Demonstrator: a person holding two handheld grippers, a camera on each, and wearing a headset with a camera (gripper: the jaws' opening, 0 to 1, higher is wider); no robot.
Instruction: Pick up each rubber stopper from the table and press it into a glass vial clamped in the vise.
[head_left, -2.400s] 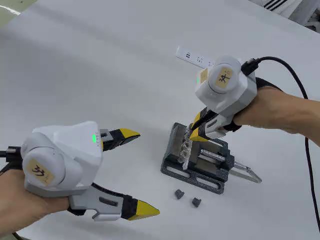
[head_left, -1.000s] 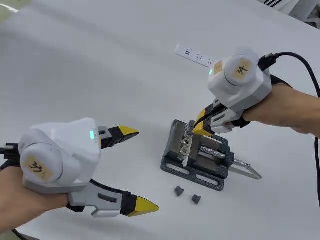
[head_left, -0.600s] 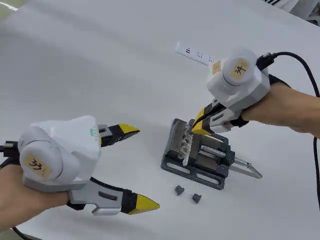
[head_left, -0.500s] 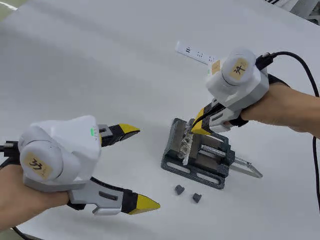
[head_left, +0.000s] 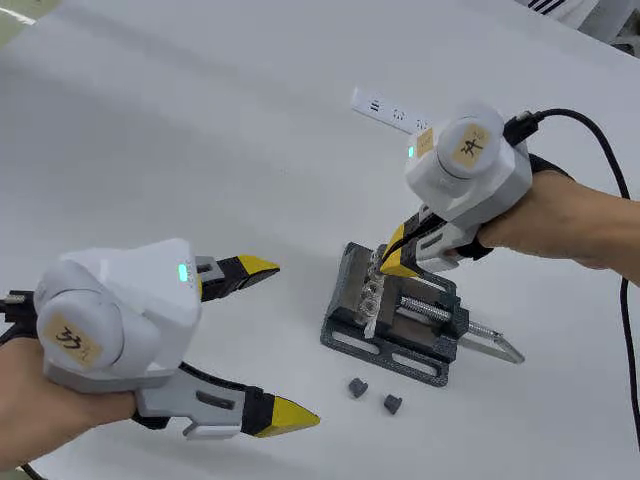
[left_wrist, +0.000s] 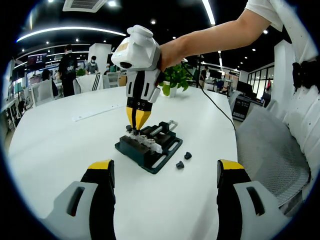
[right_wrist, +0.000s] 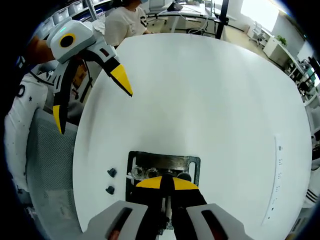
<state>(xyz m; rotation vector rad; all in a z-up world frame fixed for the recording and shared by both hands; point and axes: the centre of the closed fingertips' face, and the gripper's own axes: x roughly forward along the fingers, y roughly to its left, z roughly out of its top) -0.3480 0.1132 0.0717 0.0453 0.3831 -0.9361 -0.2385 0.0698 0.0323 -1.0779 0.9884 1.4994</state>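
Observation:
A dark vise (head_left: 395, 322) (left_wrist: 150, 146) (right_wrist: 163, 161) stands on the white table and clamps a row of small glass vials (head_left: 371, 296) (left_wrist: 146, 141) (right_wrist: 142, 173). My right gripper (head_left: 390, 266) (left_wrist: 136, 119) (right_wrist: 166, 184) hangs shut, with its tips just over the far end of the row. I cannot see anything between its fingers. A dark stopper (left_wrist: 129, 128) sits in the vial beside those tips. Two loose grey rubber stoppers (head_left: 357, 387) (left_wrist: 179, 164) (right_wrist: 111, 172) lie in front of the vise. My left gripper (head_left: 277, 342) (left_wrist: 165, 167) (right_wrist: 92, 107) is open and holds nothing, well left of the vise.
A white strip (head_left: 390, 112) (left_wrist: 97, 113) lies flat beyond the vise. A black cable (head_left: 600, 170) trails from the right gripper off the table's right side. The vise's screw handle (head_left: 495, 345) sticks out to the right. Bare table (head_left: 200, 150) spreads to the left and behind.
My right gripper lifted a little off the vials and has come back down over the vise's far end, still shut. The left gripper has stayed open and nearly still.

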